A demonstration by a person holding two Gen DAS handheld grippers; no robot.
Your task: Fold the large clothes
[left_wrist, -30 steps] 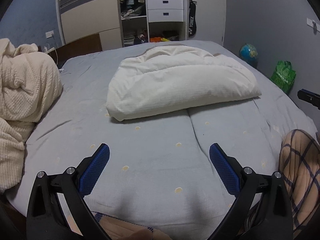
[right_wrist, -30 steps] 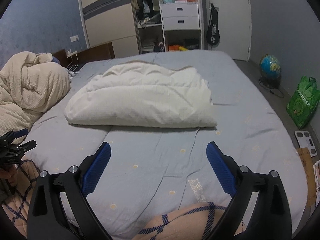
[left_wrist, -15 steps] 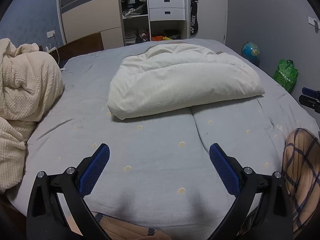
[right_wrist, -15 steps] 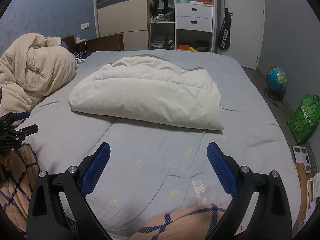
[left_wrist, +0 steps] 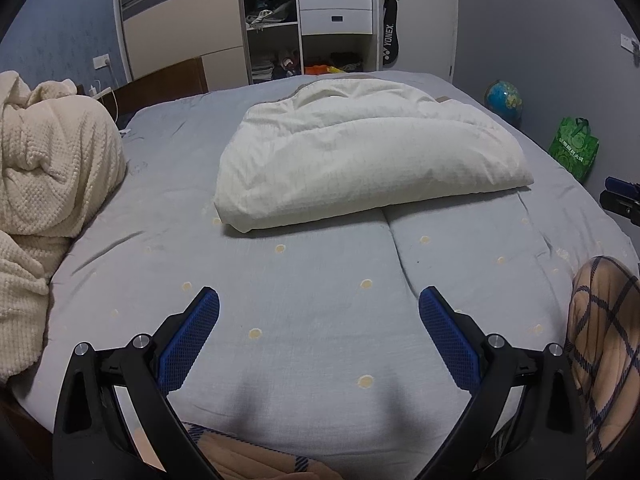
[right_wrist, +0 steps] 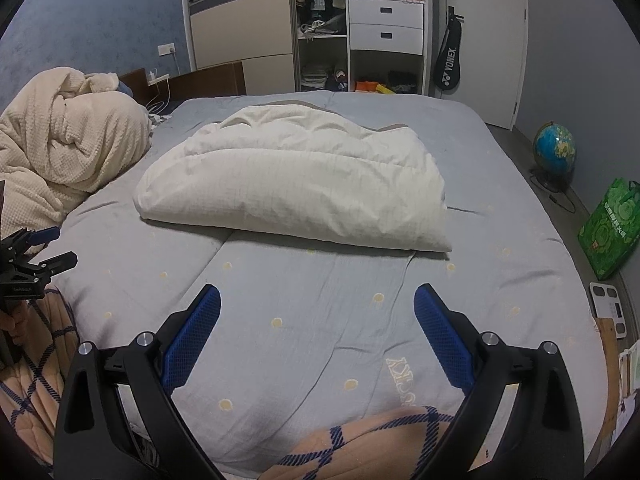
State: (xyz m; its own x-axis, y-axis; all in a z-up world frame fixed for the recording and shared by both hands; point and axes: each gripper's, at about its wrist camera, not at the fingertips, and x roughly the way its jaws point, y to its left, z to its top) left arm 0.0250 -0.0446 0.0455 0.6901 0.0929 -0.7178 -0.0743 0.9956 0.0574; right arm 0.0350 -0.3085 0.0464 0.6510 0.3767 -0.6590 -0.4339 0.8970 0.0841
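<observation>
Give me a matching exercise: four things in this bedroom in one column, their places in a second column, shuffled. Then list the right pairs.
Things:
1. white folded duvet
2. cream knitted blanket
3. globe
4. green bag

Places:
A. bunched at the bed's left edge
B. on the floor, nearest the scale
C. middle of the bed
D. on the floor near the door

Pairs: 1-C, 2-A, 3-D, 4-B
</observation>
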